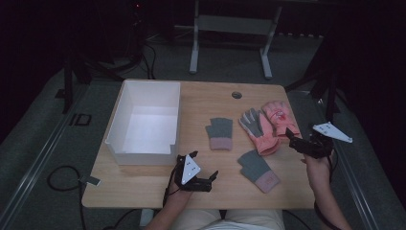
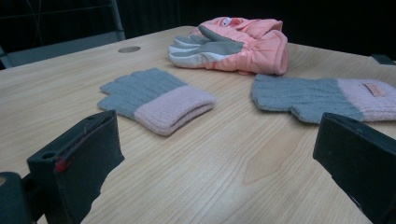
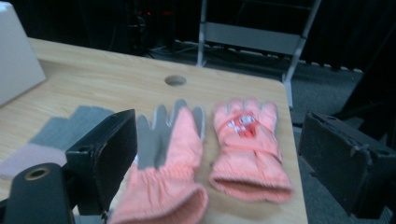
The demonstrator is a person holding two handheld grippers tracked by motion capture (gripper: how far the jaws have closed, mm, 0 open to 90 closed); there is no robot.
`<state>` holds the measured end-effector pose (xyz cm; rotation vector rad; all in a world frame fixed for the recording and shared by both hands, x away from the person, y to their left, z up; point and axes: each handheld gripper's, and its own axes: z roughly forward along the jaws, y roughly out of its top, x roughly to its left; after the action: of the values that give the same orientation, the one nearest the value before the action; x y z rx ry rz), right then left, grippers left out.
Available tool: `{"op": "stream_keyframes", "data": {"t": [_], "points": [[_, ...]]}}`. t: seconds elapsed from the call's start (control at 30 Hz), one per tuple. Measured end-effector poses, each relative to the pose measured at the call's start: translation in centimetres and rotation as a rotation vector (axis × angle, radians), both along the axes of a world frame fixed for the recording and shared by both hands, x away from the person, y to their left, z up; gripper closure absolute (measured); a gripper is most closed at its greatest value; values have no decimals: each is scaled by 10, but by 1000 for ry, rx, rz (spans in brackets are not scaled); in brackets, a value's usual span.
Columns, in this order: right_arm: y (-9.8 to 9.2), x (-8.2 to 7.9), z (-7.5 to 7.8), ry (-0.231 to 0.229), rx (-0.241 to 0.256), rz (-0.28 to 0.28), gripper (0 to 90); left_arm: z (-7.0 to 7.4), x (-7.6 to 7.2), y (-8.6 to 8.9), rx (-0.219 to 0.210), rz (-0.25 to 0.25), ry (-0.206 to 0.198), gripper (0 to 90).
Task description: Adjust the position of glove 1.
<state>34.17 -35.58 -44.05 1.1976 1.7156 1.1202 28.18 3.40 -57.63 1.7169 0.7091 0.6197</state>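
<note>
Right tongs (image 1: 293,139), jaws wide and empty, sit nearer to the pink ski gloves (image 1: 270,125) at their 11 o'clock, cuffs toward them, long axis running away; left tongs (image 1: 210,178), also agape and empty, idle at the counter's (image 1: 201,100) near edge.

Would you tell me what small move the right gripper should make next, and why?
Probably ease the right gripper forward and down onto the cuffs of the pink gloves: its fingers stand open, empty, just short of them.
</note>
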Motion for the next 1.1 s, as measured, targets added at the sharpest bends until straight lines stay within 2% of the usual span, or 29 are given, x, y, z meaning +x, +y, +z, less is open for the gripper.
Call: {"op": "stream_keyframes", "data": {"t": [0.1, 0.2, 0.3, 0.43, 0.5, 0.63, 0.77, 0.87, 0.97, 1.1], "points": [[8, 2, 8, 15, 11, 49, 147, 0, 0, 0, 3, -1, 1, 6], [20, 6, 13, 20, -5, 85, 149, 0, 0, 1, -4, 2, -1, 6], [29, 10, 15, 48, 22, 120, 136, 0, 0, 2, -9, 3, 3, 6], [45, 12, 15, 52, 17, 185, 113, 0, 0, 1, -1, 0, -2, 6], [54, 15, 13, 75, 10, 223, 135, 0, 0, 1, 3, 0, 0, 6], [67, 22, 9, 108, 21, 251, 144, 0, -1, 1, 3, 0, -2, 6], [82, 30, 3, 121, 11, 267, 187, 0, 0, 0, 7, -2, -1, 6], [94, 37, -3, 146, 14, 299, 216, 0, 0, 1, 2, -2, 0, 6], [107, 44, -9, 164, 2, 331, 234, 0, -1, 1, 1, -3, -1, 6], [124, 51, -17, 177, -29, 347, 259, 0, -1, 1, 4, -5, 2, 6]]}}
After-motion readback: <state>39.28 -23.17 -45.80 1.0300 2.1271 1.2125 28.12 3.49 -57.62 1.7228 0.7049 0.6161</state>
